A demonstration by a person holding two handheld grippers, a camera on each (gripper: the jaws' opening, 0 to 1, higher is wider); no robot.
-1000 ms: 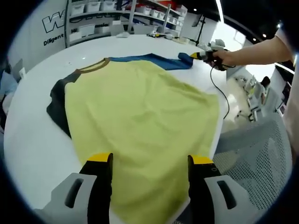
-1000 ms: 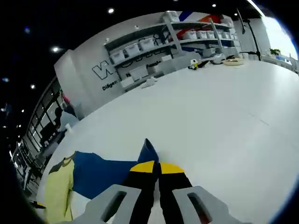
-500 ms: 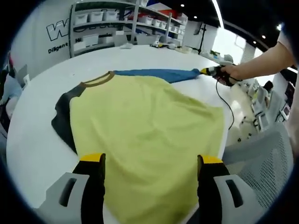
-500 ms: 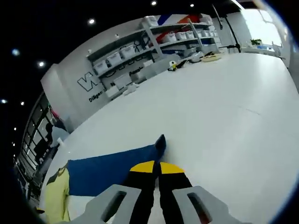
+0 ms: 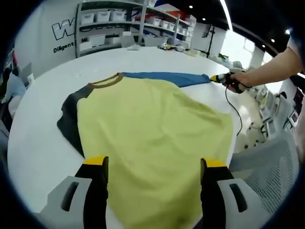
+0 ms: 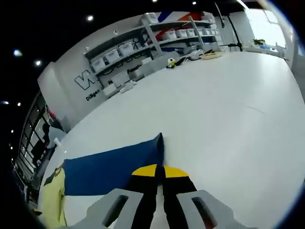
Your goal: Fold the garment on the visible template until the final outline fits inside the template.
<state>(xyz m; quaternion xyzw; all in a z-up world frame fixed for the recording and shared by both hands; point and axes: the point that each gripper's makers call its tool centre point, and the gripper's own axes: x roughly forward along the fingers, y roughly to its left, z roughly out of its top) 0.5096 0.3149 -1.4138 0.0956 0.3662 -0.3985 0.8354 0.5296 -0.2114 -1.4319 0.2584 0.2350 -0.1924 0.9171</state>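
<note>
sleeve stretched out, shirt flat on the table

in the left gripper view, left gripper poised low over the near hem of the garment, jaws spread wide apart with nothing between them. yellow-green body of the shirt lying flat across the white table, brown-trimmed neckline toward the far side, dark grey sleeve spread at the left. near right corner of the hem hanging just past the table edge, beside a grey mesh chair. blue sleeve drawn out straight toward the right, ending at the right gripper, held in a person's hand with a black cable hanging below it.

in the right gripper view, right gripper with yellow-tipped jaws pressed together, clamped on the cuff end of the blue sleeve, lying flat on the table and running off to the left toward a sliver of the yellow-green body at the edge. shelving with white bins along the far wall. no template outline discernible on the tabletop in either view.
</note>
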